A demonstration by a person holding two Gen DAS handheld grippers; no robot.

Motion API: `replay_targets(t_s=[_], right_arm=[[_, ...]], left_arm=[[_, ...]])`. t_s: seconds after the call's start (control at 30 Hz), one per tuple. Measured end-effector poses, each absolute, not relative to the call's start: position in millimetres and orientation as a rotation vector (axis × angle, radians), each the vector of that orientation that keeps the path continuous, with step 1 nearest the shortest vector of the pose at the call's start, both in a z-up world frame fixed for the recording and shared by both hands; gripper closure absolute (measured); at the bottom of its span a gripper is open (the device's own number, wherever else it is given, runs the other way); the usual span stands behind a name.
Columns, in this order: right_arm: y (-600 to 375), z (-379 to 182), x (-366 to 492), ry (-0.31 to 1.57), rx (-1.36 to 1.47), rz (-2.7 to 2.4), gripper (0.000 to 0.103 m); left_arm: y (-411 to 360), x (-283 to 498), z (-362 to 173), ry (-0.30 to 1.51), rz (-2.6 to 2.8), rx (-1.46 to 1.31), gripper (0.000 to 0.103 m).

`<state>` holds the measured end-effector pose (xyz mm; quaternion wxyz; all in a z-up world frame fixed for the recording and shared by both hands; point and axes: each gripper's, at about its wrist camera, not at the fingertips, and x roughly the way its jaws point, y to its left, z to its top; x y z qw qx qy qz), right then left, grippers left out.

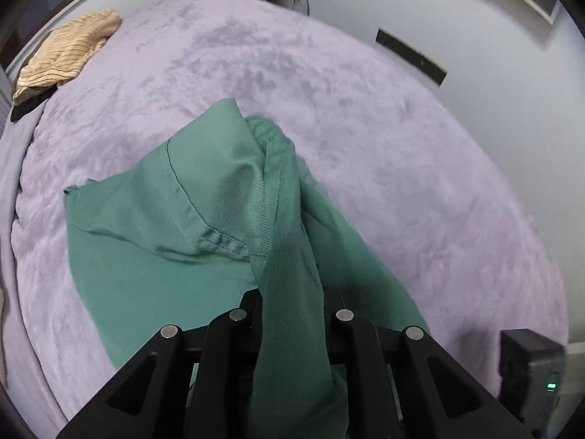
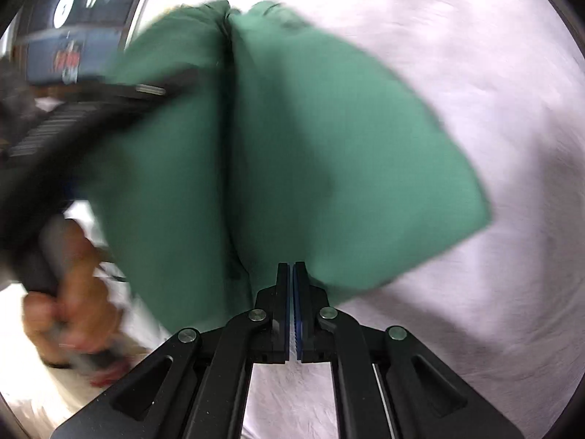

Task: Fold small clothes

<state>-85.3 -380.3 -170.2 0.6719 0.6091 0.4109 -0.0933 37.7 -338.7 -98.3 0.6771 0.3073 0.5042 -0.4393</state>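
A green garment [image 1: 190, 219] hangs over the lilac fleece blanket [image 1: 402, 146]. My left gripper [image 1: 292, 300] is shut on a bunched strip of it, which drapes between and over the jaws and hides the fingertips. In the right wrist view the same green garment [image 2: 310, 146] hangs spread and blurred in front of my right gripper [image 2: 293, 269], whose jaws are pressed together on its lower edge. The left gripper [image 2: 91, 109] and the hand [image 2: 73, 274] that holds it show blurred at the left.
A folded tan striped garment [image 1: 65, 51] lies at the blanket's far left corner. A white wall [image 1: 475, 36] borders the right side. A black device with a green light [image 1: 530, 376] sits at the lower right.
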Motion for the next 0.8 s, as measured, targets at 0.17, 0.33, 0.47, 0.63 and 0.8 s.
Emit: replay_targets(t_s=[0.17, 0.33, 0.47, 0.63, 0.8], right_arm=[[-395.4, -174.3, -102.2, 0.887, 1.404, -0.199, 0.099], [-395.2, -175.9, -105.3, 0.864, 1.439, -0.205, 0.099], [-398.0, -172.0, -110.2, 0.847, 1.436, -0.231, 0.099], [-412.7, -163.8, -149.3, 0.703, 1.521, -0.249, 0.037], [-411.0, -138.6, -157.7, 0.683, 1.453, -0.301, 0.036]], left_arm=[[-344.1, 19.6, -117.0, 1.108, -0.964, 0.762, 0.073], [-333.9, 15.6, -76.5, 1.003, -1.072, 0.650, 0.006], [-318.8, 23.4, -51.0, 1.006, -1.117, 0.578, 0.006], [-271.2, 60.1, -37.4, 1.021, -1.029, 0.480, 0.006], [-231.5, 106.3, -67.1, 1.113, -0.840, 0.504, 0.006]])
